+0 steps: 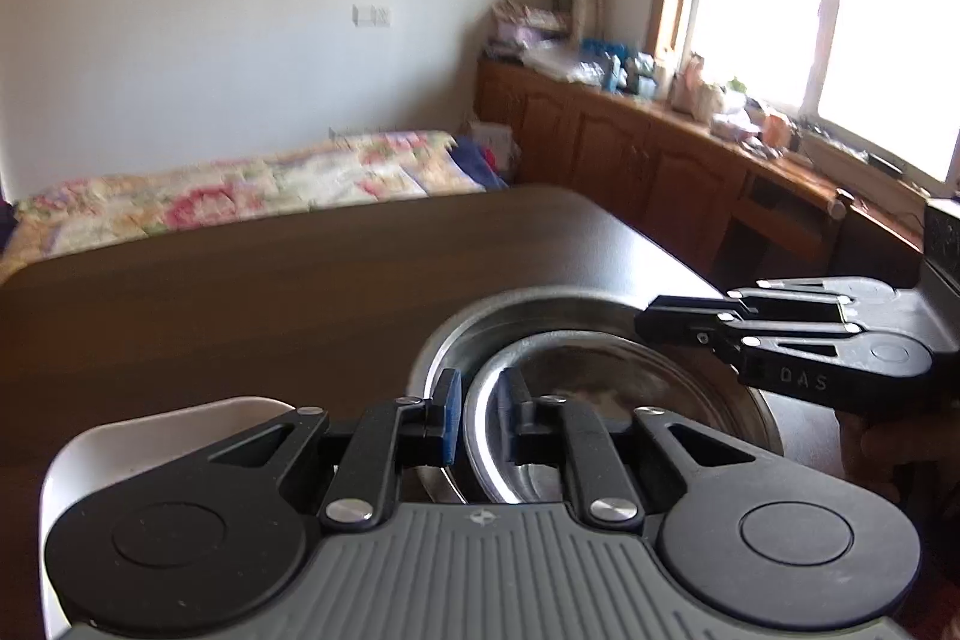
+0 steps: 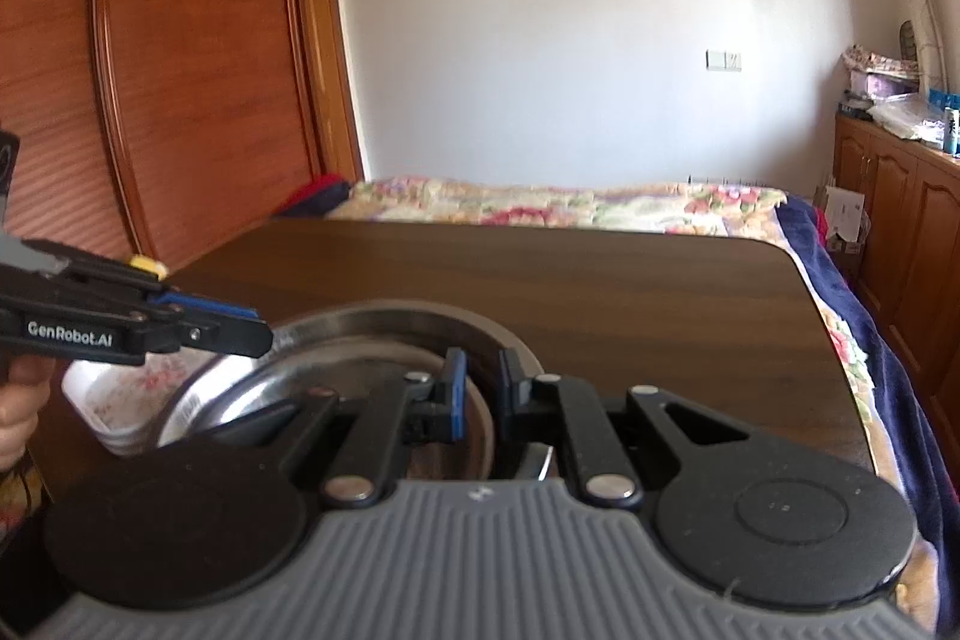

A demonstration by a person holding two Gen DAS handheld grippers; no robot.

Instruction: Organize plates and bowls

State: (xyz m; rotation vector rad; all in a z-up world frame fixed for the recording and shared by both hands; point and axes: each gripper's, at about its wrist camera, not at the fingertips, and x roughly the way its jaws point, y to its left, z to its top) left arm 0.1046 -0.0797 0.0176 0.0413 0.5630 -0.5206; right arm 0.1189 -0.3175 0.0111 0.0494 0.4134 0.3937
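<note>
steel bowl (image 1: 594, 382): smaller one, tilted, sitting inside the steel basin (image 1: 480, 325), near edge of the table (image 1: 240, 292).
left gripper (image 1: 480, 400): jaws straddle the bowl's near rim, blue pad outside, other pad inside. A narrow gap shows between the pads; can't tell if they bite the rim or only bracket it.
right gripper (image 2: 483, 385): same story on the opposite side, jaws either side of a rim with a gap showing. Contact not clear; which rim, bowl or basin, I can't tell either.
white dish (image 1: 180, 430): just left of the basin, partly behind the left tool. A floral cup (image 2: 120, 400) stands on that side in the right view.
handling: thin polished steel, so likely light, stiff, not fragile, but slick. Rim is the only real purchase; wall is too curved.
grip advice: pinch square on the rim lip, two opposite points, lift level.
risk: bowl could pivot or slide out of a one-sided pinch and clang into the basin.
</note>
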